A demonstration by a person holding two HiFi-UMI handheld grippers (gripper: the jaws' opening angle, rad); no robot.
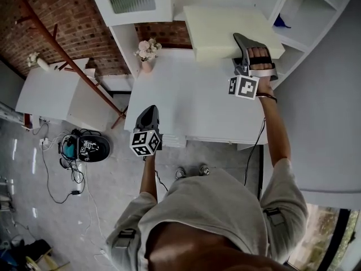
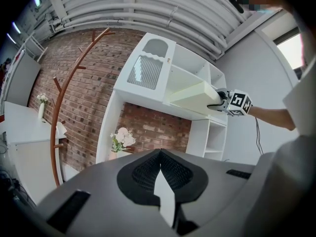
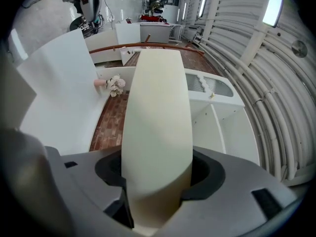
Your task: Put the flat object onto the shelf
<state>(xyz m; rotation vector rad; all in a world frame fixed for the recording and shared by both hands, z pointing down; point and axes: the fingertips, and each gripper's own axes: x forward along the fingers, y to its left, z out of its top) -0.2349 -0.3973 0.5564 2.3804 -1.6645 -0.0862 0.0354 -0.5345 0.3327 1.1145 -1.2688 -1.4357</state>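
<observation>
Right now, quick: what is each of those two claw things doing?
Left gripper: closed, holding nothing.
Right gripper: closed on the flat cream foam slab.

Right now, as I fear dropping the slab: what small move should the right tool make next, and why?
Probably ease the cream slab forward and level into the open shelf bay: the right tool is clamped on its near end, and the left gripper view shows it tilted at the bay's mouth.
</observation>
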